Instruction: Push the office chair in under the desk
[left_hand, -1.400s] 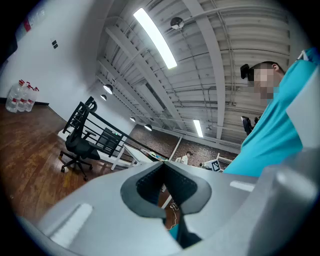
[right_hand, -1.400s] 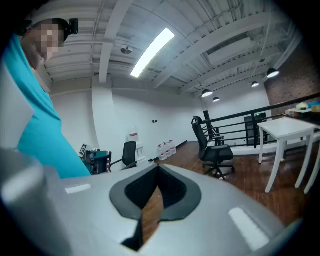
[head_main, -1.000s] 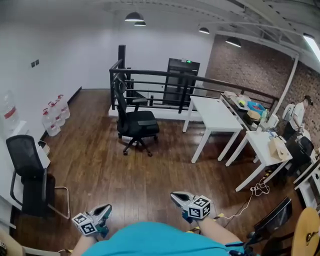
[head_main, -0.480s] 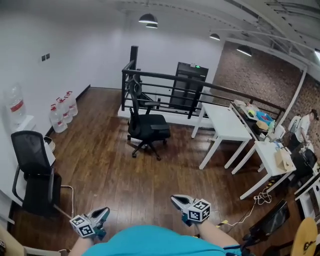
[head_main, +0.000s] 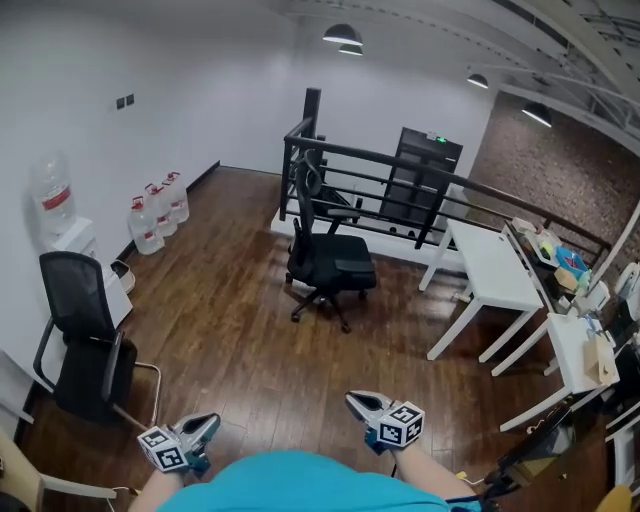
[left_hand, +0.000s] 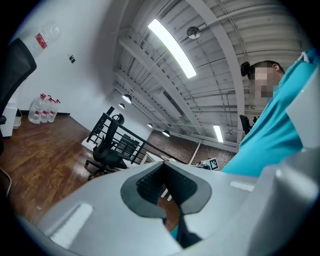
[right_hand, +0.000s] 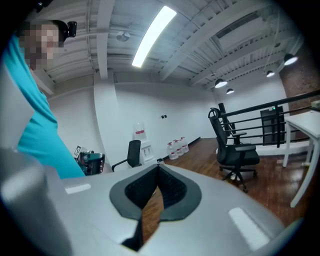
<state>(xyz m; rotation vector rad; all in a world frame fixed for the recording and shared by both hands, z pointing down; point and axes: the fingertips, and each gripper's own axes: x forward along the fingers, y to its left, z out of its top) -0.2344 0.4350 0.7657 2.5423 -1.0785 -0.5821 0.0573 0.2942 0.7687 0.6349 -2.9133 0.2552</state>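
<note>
A black office chair (head_main: 328, 255) on castors stands on the wooden floor in front of a black railing, away from the white desk (head_main: 497, 280) at its right. The same office chair (left_hand: 106, 147) shows small in the left gripper view, and the office chair (right_hand: 235, 150) with the desk's leg (right_hand: 300, 170) in the right gripper view. My left gripper (head_main: 205, 428) and right gripper (head_main: 360, 403) are held low near my body, far from the chair. Both are shut with nothing between their jaws.
A second black chair (head_main: 85, 345) stands at the left by a water dispenser (head_main: 58, 205) and several water bottles (head_main: 158, 210). More white desks (head_main: 580, 350) with clutter line the right side. Cables lie on the floor at lower right. Broad wooden floor lies between me and the chair.
The head view has swung left and the scene has shifted right in the frame. Both grippers stay shut and low in the same places.
</note>
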